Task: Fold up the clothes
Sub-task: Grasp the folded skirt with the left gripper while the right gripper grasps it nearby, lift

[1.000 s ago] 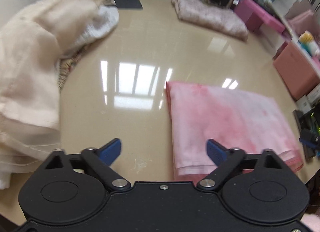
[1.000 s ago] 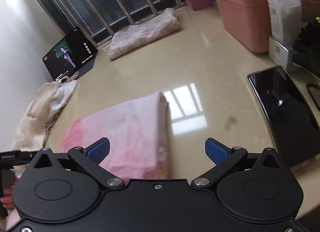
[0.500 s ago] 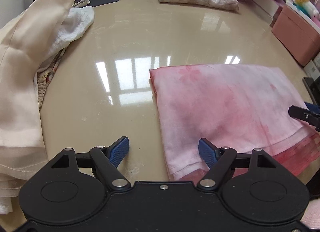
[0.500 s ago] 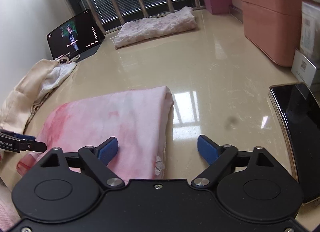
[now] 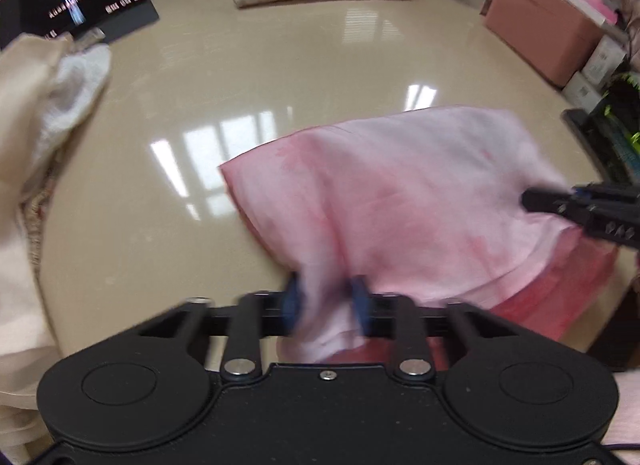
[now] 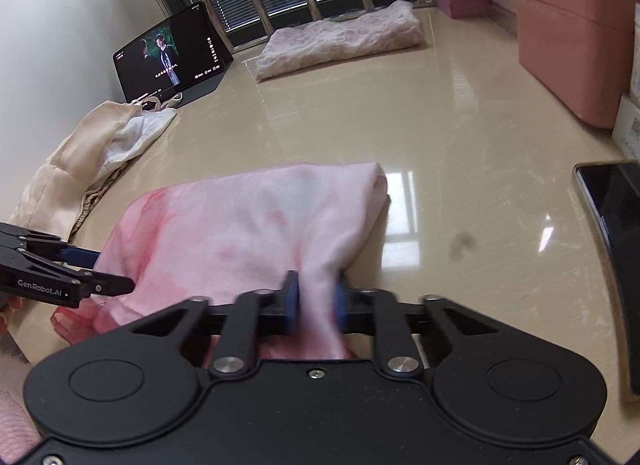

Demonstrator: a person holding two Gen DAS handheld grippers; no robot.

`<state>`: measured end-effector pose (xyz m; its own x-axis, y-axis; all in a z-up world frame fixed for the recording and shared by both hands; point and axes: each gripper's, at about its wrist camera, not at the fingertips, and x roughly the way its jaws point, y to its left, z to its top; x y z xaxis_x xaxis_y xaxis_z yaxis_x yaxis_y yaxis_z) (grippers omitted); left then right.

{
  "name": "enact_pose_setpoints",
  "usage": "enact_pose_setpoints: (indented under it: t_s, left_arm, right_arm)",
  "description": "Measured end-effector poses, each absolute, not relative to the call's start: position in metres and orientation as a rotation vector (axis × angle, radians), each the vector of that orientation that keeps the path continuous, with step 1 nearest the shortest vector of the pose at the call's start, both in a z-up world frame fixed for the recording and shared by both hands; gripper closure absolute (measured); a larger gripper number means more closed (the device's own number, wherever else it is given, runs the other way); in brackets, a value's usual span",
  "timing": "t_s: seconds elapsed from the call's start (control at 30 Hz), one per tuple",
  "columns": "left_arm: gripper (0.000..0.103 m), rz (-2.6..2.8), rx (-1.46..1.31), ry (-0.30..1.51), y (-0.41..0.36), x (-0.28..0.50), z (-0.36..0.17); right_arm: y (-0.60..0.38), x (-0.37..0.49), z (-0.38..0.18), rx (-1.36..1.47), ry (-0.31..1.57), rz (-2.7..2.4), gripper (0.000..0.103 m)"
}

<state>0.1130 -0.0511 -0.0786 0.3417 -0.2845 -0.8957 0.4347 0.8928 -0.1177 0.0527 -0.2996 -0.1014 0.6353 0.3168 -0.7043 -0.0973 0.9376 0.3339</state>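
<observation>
A folded pink cloth (image 5: 400,193) (image 6: 248,225) lies on the glossy beige tabletop (image 5: 224,77) near its front edge. My left gripper (image 5: 326,299) is closing on the cloth's near left corner, and the fabric bunches up between its blue pads. My right gripper (image 6: 314,299) is closing on the near right corner, with cloth pinched between its pads too. Each gripper shows in the other's view: the right gripper (image 5: 580,205) at the cloth's right edge, the left gripper (image 6: 80,265) at its left edge. The cloth's near edge is lifted off the table.
A heap of cream and white clothes (image 6: 92,153) lies at the left. A tablet (image 6: 172,53) playing video stands at the back left, with a folded lace garment (image 6: 340,39) beside it. Pink boxes (image 6: 572,49) line the right side. A dark phone (image 6: 612,209) lies at the right.
Both grippers went from wide open to pinching the pink cloth's near corners. The left one moved right and rolled. The cloth's near edge is now gathered and lifted.
</observation>
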Motion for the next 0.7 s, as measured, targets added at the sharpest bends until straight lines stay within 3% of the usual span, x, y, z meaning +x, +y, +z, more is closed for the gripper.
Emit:
enact_pose_setpoints:
  t_s: [0.3, 0.7]
  left_arm:
    - [0.096, -0.507, 0.064, 1.048, -0.041, 0.110, -0.072]
    - [0.096, -0.506, 0.115, 0.788, -0.048, 0.143, -0.009]
  right_arm:
    - [-0.298, 0.049, -0.079, 0.257, 0.762, 0.300, 0.098]
    - [-0.303, 0.095, -0.028, 0.165, 0.590, 0.321, 0.098]
